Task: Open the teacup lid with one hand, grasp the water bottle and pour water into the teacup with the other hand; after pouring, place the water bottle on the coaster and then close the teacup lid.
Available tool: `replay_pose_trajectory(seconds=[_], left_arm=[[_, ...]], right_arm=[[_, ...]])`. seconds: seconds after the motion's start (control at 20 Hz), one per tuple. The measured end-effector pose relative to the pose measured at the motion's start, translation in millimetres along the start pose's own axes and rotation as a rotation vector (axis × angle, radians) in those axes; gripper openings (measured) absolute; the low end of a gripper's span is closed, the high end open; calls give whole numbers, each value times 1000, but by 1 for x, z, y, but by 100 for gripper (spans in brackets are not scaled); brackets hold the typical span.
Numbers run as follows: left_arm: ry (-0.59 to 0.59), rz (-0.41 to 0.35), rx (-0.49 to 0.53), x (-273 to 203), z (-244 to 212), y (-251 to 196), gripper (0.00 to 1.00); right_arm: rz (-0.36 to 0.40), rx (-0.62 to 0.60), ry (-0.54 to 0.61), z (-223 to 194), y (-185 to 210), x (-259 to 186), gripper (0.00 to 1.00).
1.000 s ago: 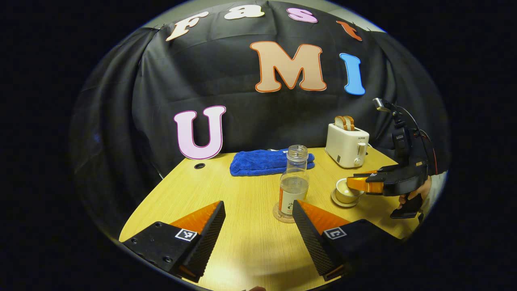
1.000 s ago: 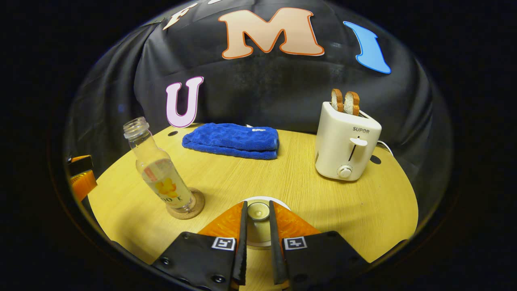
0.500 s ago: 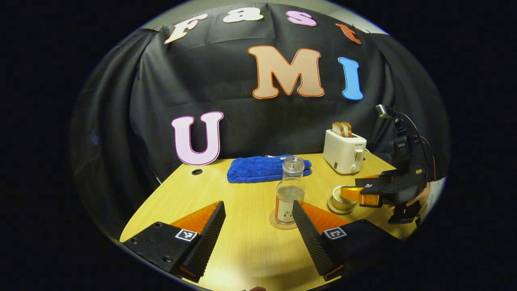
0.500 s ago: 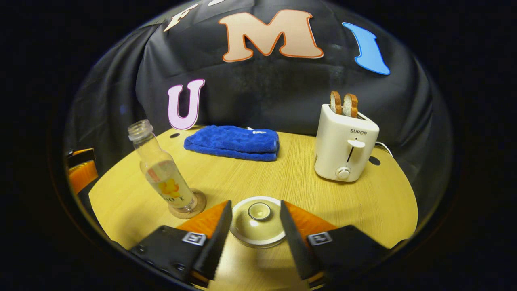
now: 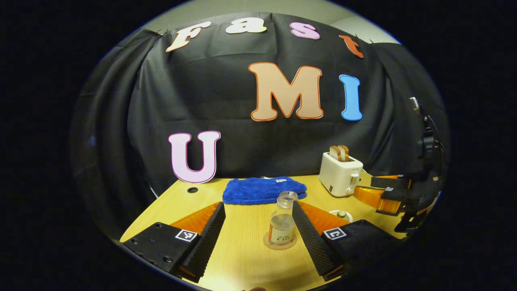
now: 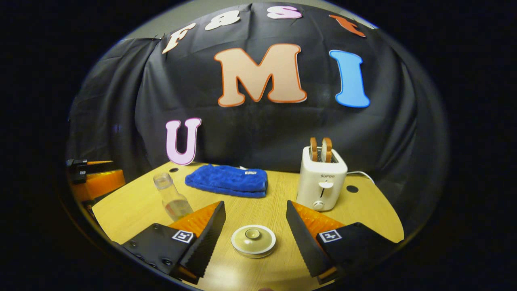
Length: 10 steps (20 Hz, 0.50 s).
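Note:
The clear water bottle (image 5: 281,224), capless and partly filled, stands upright on the round coaster (image 5: 279,244). My left gripper (image 5: 257,204) is open, drawn back from the bottle, which shows between its fingers without touching them. In the right gripper view the teacup (image 6: 253,241) rests on the table with its lid (image 6: 253,234) seated on top. My right gripper (image 6: 254,204) is open above and behind the cup, apart from it. The left gripper view has the lidded teacup (image 5: 341,214) peeking past a finger, with the right gripper (image 5: 387,194) hovering to its right.
A white toaster (image 6: 322,178) with two bread slices stands at the back right. A folded blue towel (image 6: 226,180) lies at the back of the wooden table (image 6: 363,210). The bottle (image 6: 173,198) stands to the left, with the left gripper (image 6: 95,178) at the far left edge.
My right gripper opened, let go of the lid's knob and drew back and up, leaving the lid on the cup. The left gripper also backed away from the bottle.

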<state>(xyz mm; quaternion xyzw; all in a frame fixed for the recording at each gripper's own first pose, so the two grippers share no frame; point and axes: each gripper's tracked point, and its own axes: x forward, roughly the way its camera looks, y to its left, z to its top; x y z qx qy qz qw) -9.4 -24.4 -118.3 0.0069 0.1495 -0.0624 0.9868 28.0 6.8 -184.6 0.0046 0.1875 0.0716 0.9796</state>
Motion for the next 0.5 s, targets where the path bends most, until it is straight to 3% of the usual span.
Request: replay_pose_trajectory(seconds=[0.1,0.5], left_arm=[[-26,2,-9,2,13,2,97],[-111,34,26,2,50,6,96]], right_arm=[[-22,-2,-47,21,-7,-10,98],[-106,18,-173,56,-19,-56,96]])
